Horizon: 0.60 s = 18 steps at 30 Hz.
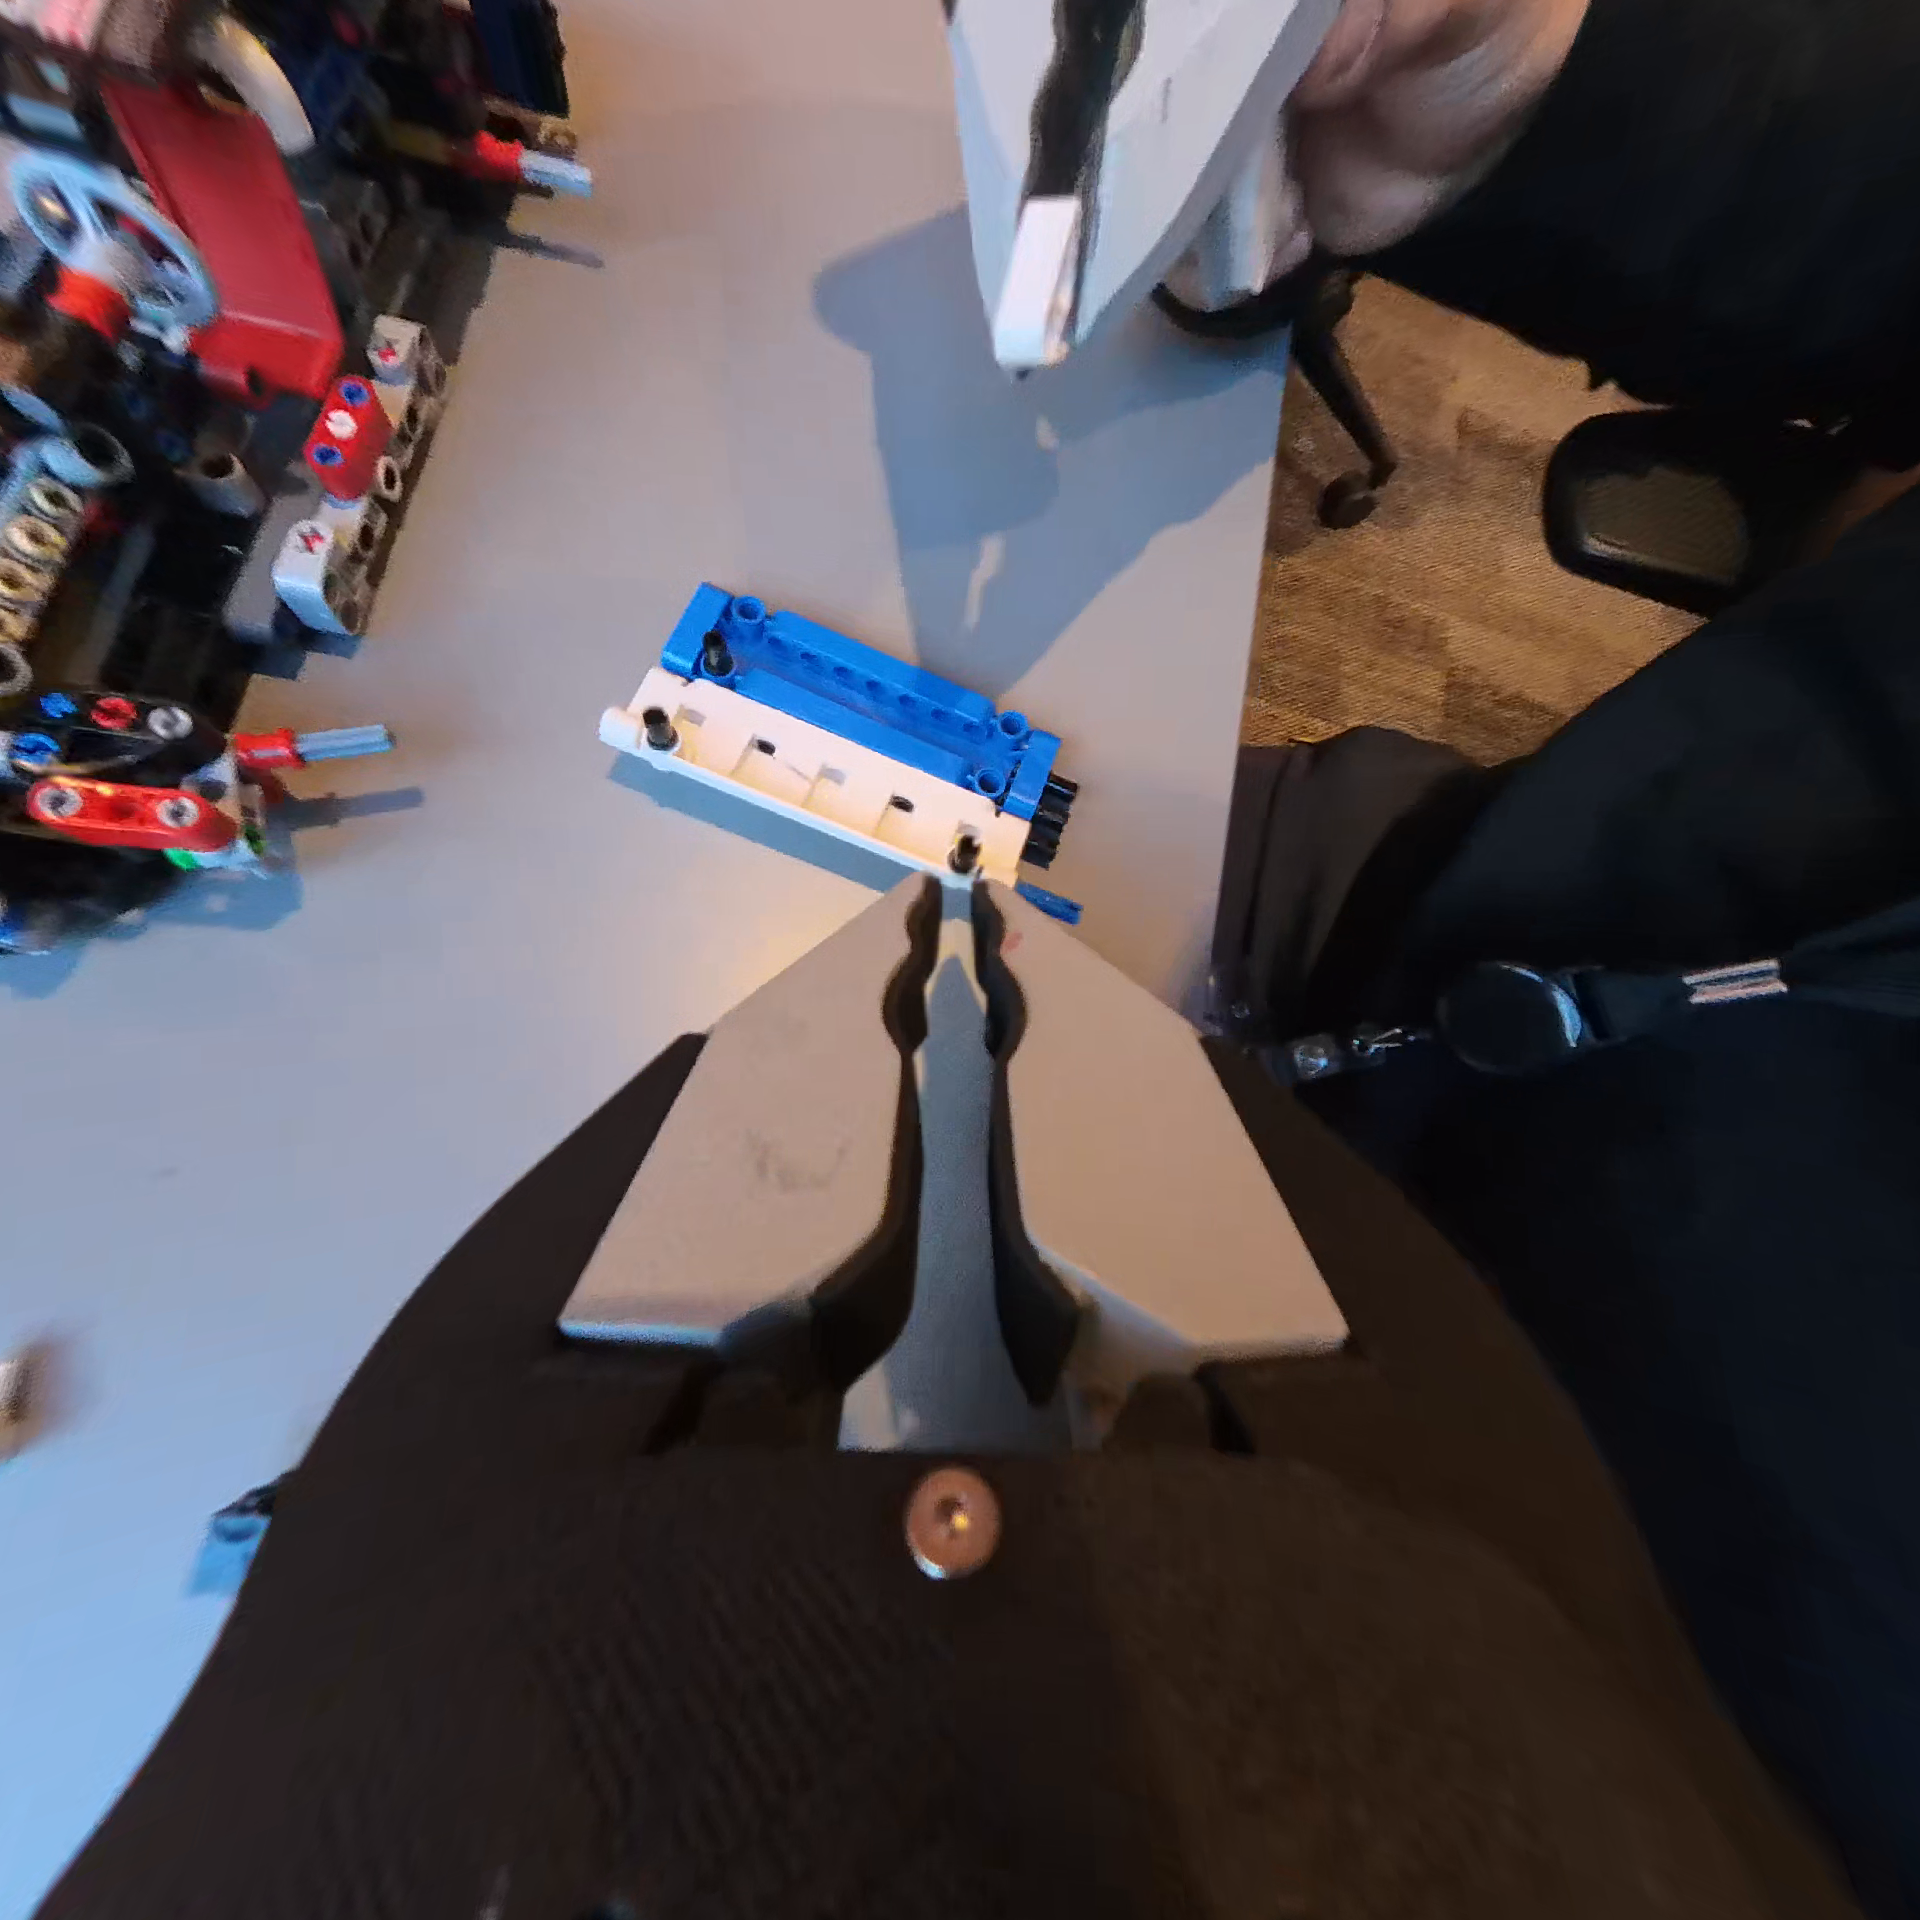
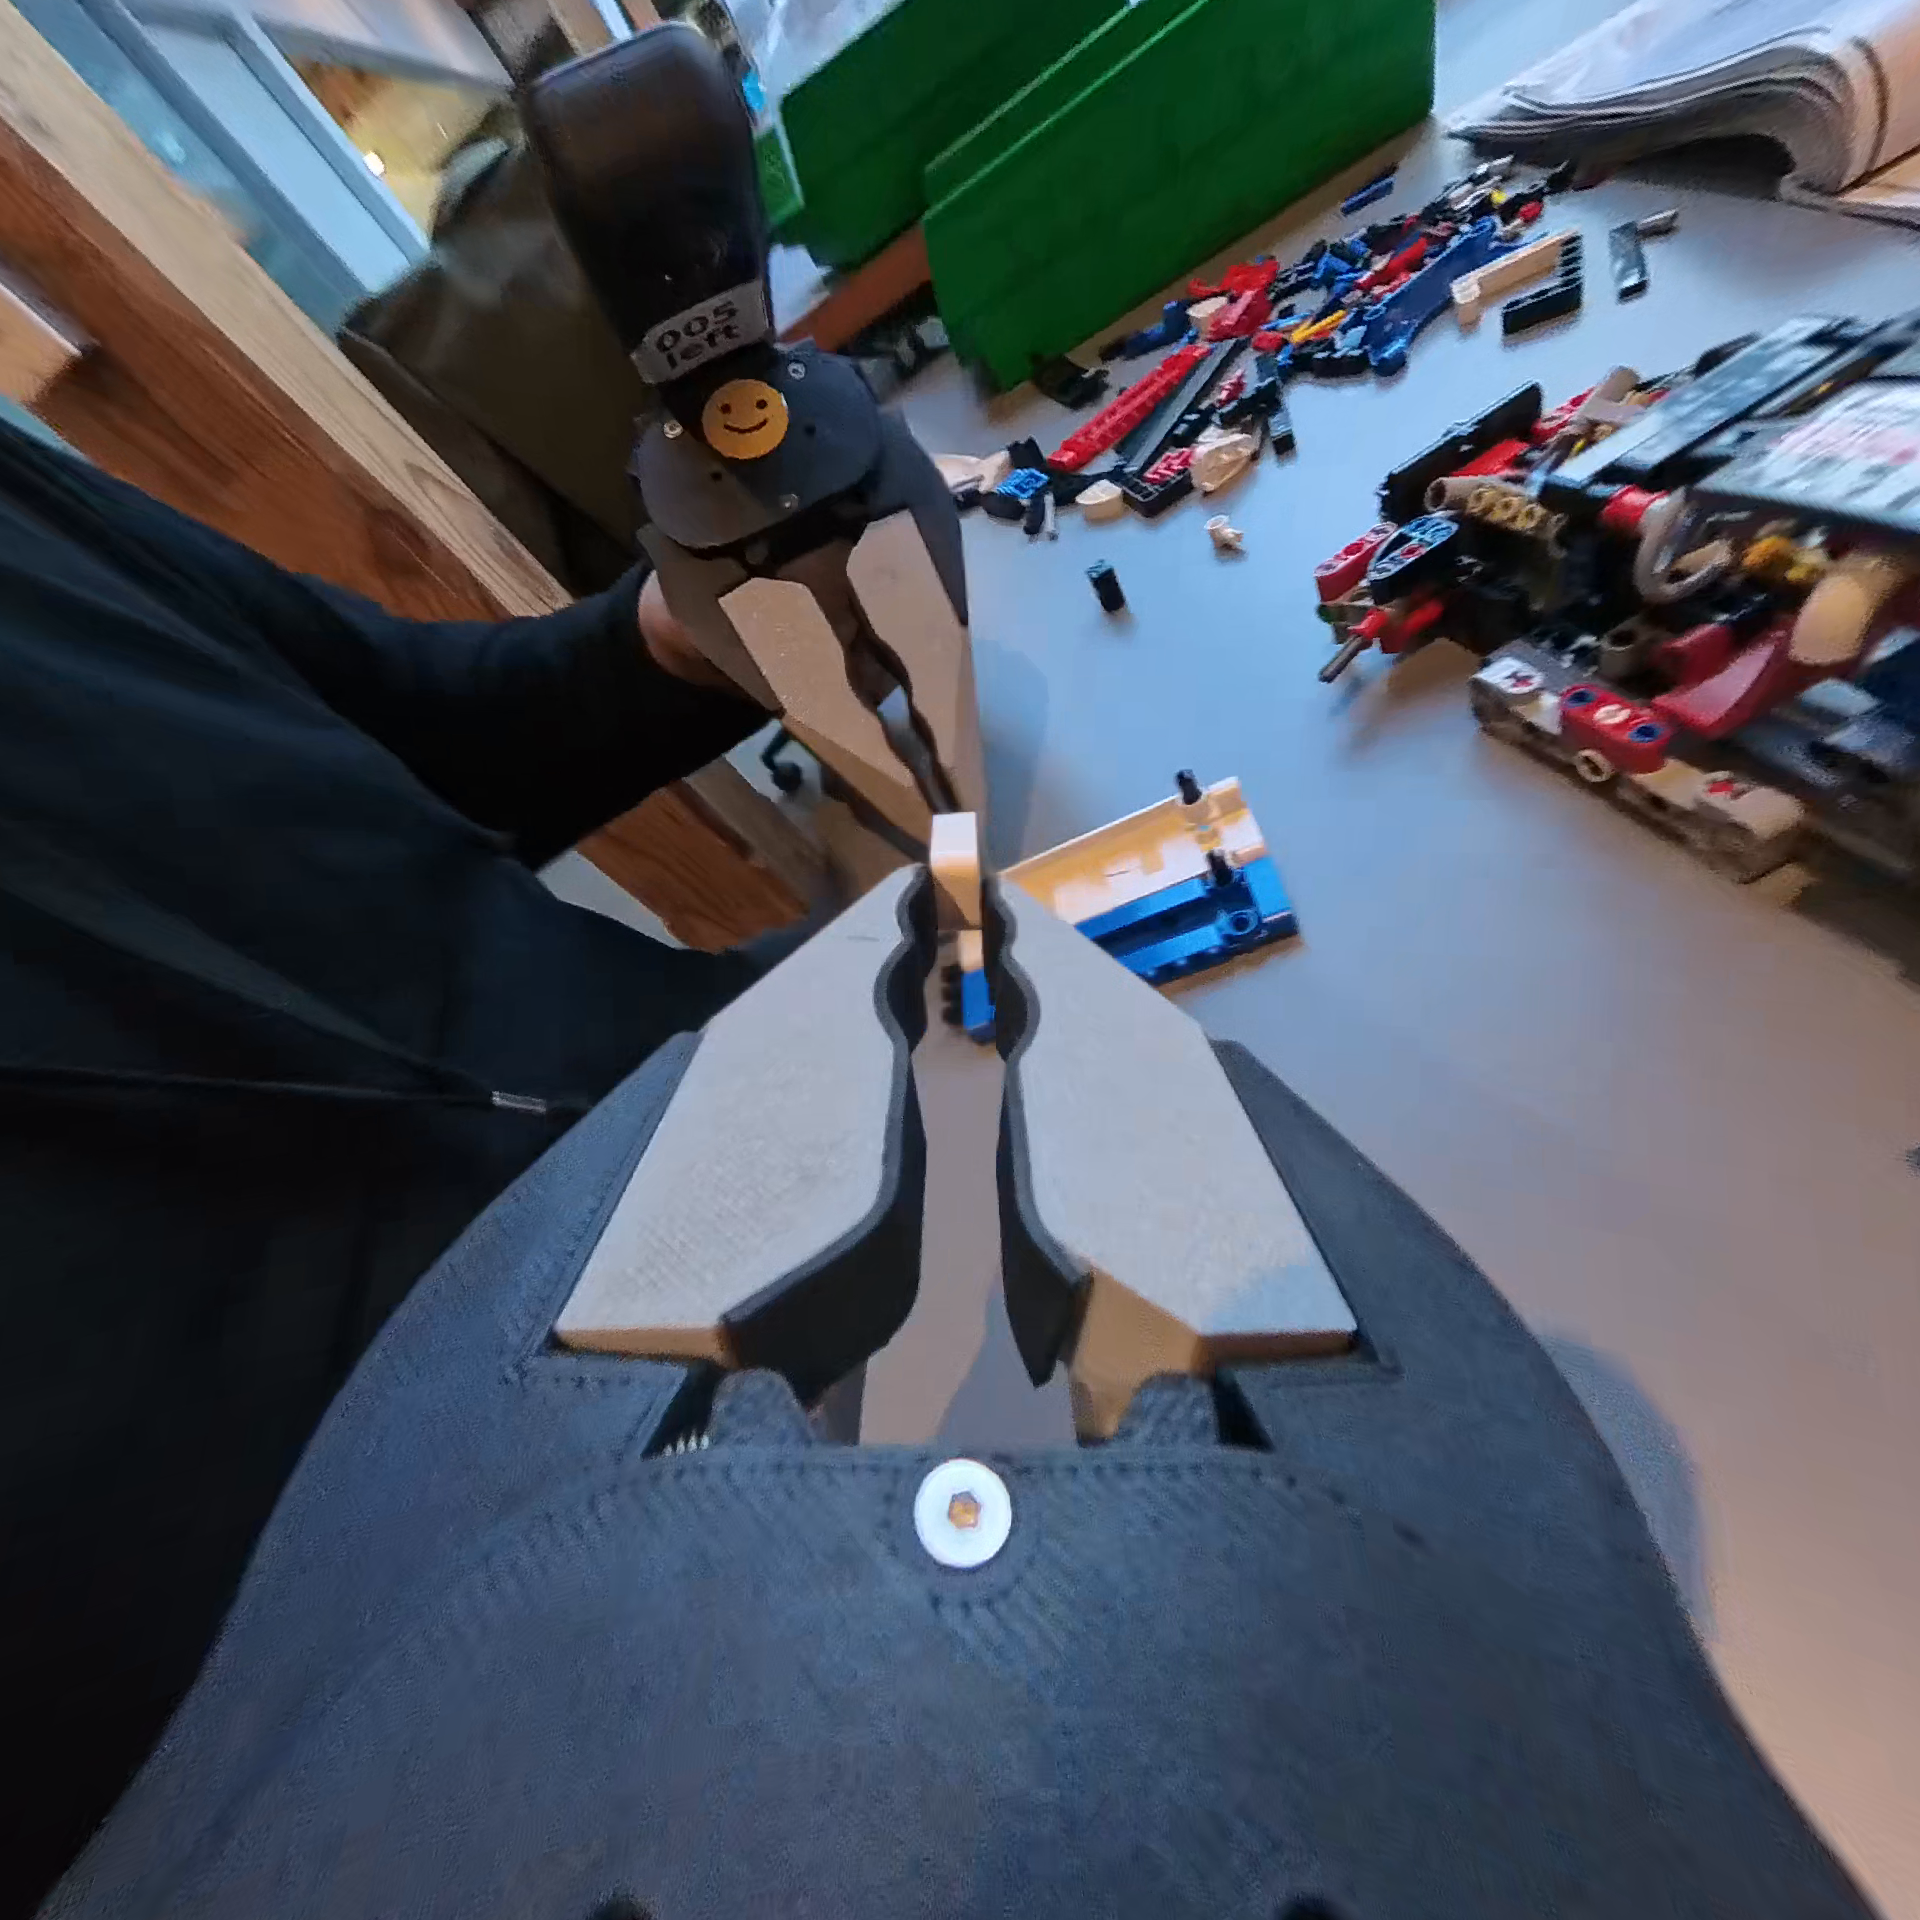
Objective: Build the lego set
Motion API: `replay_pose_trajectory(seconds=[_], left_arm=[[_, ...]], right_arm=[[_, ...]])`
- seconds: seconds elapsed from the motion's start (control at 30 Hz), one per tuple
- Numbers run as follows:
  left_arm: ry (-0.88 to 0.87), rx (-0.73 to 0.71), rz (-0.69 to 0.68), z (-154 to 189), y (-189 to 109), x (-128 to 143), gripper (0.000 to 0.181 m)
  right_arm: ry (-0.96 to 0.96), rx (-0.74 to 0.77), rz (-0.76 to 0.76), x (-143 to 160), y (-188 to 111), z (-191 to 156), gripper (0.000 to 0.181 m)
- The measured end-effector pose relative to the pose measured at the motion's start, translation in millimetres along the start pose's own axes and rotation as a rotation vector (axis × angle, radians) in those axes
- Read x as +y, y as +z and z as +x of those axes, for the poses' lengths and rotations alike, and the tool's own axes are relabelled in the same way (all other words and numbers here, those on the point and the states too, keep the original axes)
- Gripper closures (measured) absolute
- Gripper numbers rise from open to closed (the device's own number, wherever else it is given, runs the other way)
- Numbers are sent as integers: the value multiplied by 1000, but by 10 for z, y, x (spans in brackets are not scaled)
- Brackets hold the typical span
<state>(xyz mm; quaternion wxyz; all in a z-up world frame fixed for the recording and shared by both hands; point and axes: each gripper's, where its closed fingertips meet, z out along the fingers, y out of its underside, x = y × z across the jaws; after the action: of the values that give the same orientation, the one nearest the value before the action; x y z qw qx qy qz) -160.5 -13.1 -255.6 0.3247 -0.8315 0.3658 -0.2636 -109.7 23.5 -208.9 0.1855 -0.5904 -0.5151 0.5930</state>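
A blue and white lego assembly (image 1: 831, 738) with black pins lies flat on the grey table (image 1: 623, 1039); it also shows in the right wrist view (image 2: 1174, 883). My left gripper (image 1: 954, 896) hangs just above the assembly's near corner, jaws almost together, with nothing seen between them. A small blue pin (image 1: 1051, 904) lies beside its tip. My right gripper (image 2: 956, 896) is shut on a small white lego piece (image 2: 956, 857) and holds it in the air above the assembly's end, close to the left gripper (image 2: 951, 800). In the left wrist view the right gripper (image 1: 1039, 343) comes in from the top with the white piece (image 1: 1039, 275).
A large red, black and grey lego model (image 2: 1662, 582) stands beyond the assembly; it fills the left edge in the left wrist view (image 1: 156, 416). A pile of loose pieces (image 2: 1299, 343), green bins (image 2: 1143, 156) and stacked booklets (image 2: 1714, 104) lie farther back. The table edge (image 1: 1252, 644) is close by.
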Motion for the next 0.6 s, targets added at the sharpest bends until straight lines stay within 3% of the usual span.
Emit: replay_pose_trajectory(seconds=[0.13, 0.23, 0.4, 0.47, 0.6], left_arm=[[112, -3, -3, 161, -26, -172, 153], [261, -97, -2, 224, 18, -286, 147], [612, -379, 51, 197, -35, -438, 157], [721, -387, 37, 282, -1, -416, 170], [727, -384, 2, 261, 53, -363, 161]], right_arm=[[69, -77, 4, 72, 94, -138, 175], [114, -110, -34, 134, 214, -204, 175], [216, -157, -76, 203, 340, -298, 175], [262, -180, -68, 191, 360, -313, 175], [355, -247, -54, 173, 378, -352, 175]])
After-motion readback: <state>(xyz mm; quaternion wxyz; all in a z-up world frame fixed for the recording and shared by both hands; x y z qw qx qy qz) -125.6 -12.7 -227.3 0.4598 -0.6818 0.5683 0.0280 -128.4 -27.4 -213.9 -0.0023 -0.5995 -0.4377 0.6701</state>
